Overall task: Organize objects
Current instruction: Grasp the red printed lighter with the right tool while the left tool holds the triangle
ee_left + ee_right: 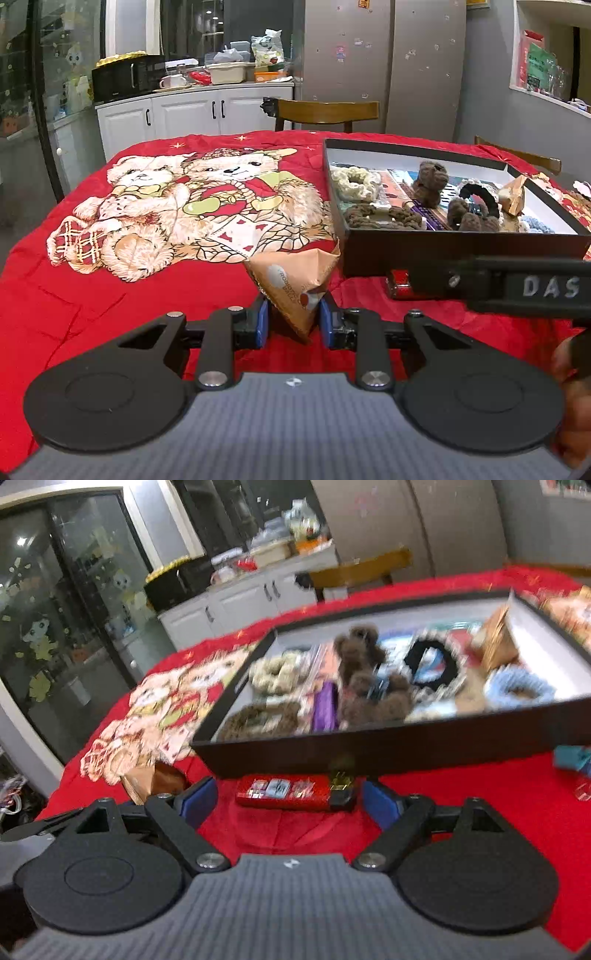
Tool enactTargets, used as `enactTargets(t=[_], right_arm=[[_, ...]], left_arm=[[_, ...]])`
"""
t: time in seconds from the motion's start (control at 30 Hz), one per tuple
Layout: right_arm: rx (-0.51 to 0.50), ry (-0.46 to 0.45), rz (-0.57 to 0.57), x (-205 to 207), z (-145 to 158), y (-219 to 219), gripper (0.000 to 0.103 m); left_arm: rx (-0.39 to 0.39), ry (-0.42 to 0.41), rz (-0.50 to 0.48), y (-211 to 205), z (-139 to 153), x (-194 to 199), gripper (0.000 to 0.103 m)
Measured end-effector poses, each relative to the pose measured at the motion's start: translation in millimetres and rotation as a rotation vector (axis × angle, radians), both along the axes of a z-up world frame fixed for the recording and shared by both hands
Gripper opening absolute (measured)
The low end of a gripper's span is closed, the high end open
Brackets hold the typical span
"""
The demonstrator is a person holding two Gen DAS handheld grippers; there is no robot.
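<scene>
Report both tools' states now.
Left tool: closed on the tan snack packet.
Right tool: open, holding nothing, facing the red tin.

Two foil packets [295,288] [513,195], one box [461,251], one red tin [284,792].

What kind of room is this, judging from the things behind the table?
Most likely a home kitchen with a dining area. A steel refrigerator stands at the back, white cabinets carry a microwave and food containers, and wooden chairs stand at a table under a red teddy-bear cloth.
</scene>
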State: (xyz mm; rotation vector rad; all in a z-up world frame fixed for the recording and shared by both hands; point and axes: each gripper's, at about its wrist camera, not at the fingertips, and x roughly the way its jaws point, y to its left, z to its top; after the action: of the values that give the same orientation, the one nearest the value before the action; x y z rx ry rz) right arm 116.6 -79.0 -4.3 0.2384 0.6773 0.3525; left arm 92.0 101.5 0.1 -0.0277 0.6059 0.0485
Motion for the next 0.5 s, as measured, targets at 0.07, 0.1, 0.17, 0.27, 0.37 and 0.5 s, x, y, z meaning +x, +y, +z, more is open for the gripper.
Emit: enactTargets(t=[0.07,0.1,0.17,0.27,0.37,0.5], right_arm=[[-0.025,0.003,0.011,4,-1,7,0.095],[-0.021,0.002,0.007,4,-1,8,0.098],[-0.028,0.0,0.012,5,-2,14,0.102],[-0.074,-0.011,0.0,5,-3,23,0.102],[-0.097,-0.025,-0.007,4,-4,28,0.102],[-0.103,-0.039,-0.006,3,-5,27,0.099]], left_arm=[[0.004,0.007,-0.002,1,0,1,0.032],[0.015,0.007,-0.003,0,0,1,0.032],[0.025,0.011,0.015,3,0,3,0.032],[-0.004,0.025,0.02,7,0,4,0.032],[0.031,0.018,0.021,1,-1,2,0.032],[0.058,0.019,0.02,-2,-2,2,0.032]])
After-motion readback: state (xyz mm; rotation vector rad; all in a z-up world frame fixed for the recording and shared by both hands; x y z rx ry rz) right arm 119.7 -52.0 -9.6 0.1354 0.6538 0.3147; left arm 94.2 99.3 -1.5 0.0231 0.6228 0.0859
